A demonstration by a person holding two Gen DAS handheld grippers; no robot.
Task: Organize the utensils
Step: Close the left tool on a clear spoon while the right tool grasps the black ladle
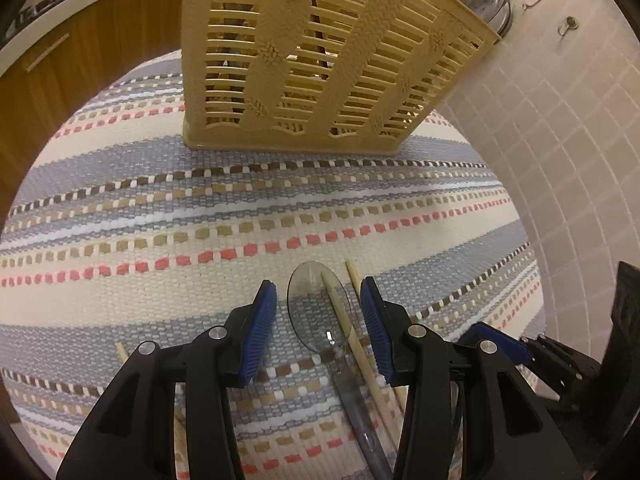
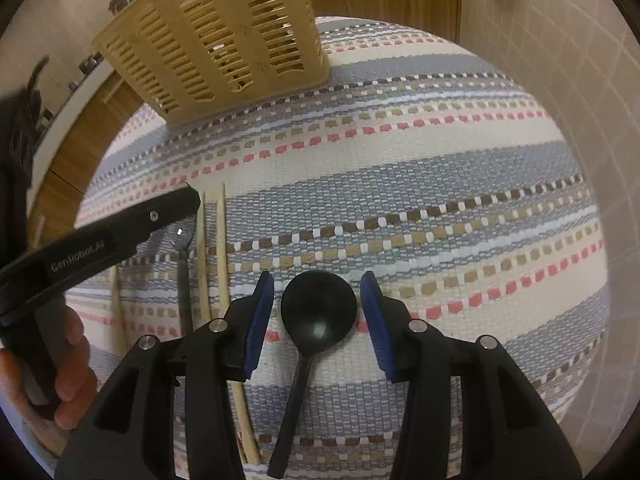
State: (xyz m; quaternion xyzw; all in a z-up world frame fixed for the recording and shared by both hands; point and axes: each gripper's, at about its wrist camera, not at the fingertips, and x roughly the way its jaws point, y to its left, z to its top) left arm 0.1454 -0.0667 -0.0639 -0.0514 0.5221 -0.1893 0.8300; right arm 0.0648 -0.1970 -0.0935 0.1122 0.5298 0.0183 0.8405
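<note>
A beige slotted utensil basket (image 1: 312, 56) stands on the striped mat, far ahead; it also shows in the right wrist view (image 2: 224, 40). My left gripper (image 1: 318, 300) is open, low over a clear plastic spoon (image 1: 320, 312) that lies between its fingers, with wooden chopsticks (image 1: 360, 344) beside and across the spoon. My right gripper (image 2: 318, 296) is open around a black spoon (image 2: 318, 312) lying on the mat, bowl between the blue pads. The left gripper (image 2: 120, 232) and the chopsticks (image 2: 220, 248) appear at the left of the right wrist view.
The striped woven mat (image 1: 200, 216) covers the table. A tiled wall (image 1: 560, 140) runs along the right. Wooden cabinets (image 1: 80, 60) and a countertop lie behind. A further chopstick (image 1: 122, 354) lies left of the left gripper. The right gripper (image 1: 520, 352) sits close at the left gripper's right.
</note>
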